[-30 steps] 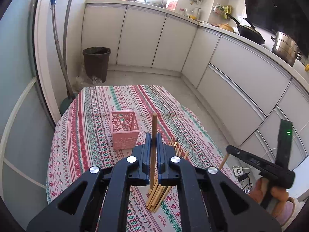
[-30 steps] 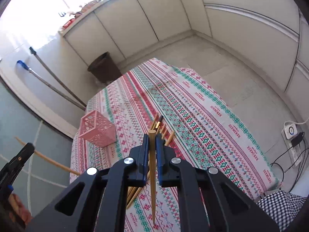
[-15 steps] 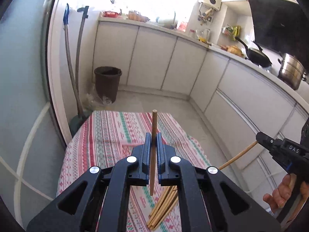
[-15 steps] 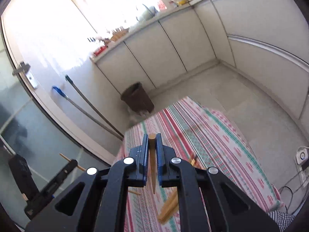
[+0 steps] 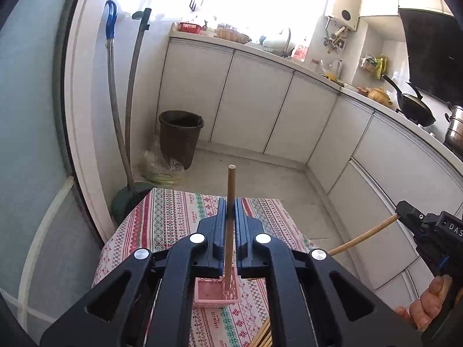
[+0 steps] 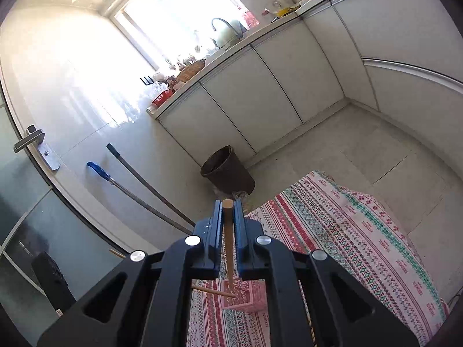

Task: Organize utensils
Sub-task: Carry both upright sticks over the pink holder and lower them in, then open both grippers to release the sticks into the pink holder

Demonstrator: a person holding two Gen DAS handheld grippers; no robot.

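Both my tongs have risen above the patterned tabletop [image 5: 173,217]. Left tongs [image 5: 228,202] clamp one wooden chopstick [image 5: 230,217] upright over the pink lattice plastic basket [image 5: 215,290]; right tongs [image 6: 228,204] clamp another chopstick [image 6: 228,245].

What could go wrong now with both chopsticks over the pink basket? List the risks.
1. Both tips converge on the small pink basket; the left gripper's chopstick and the right gripper's chopstick could collide.
2. A tip could catch the rim and tip the basket.
3. Each thin stick might swivel between the jaws.
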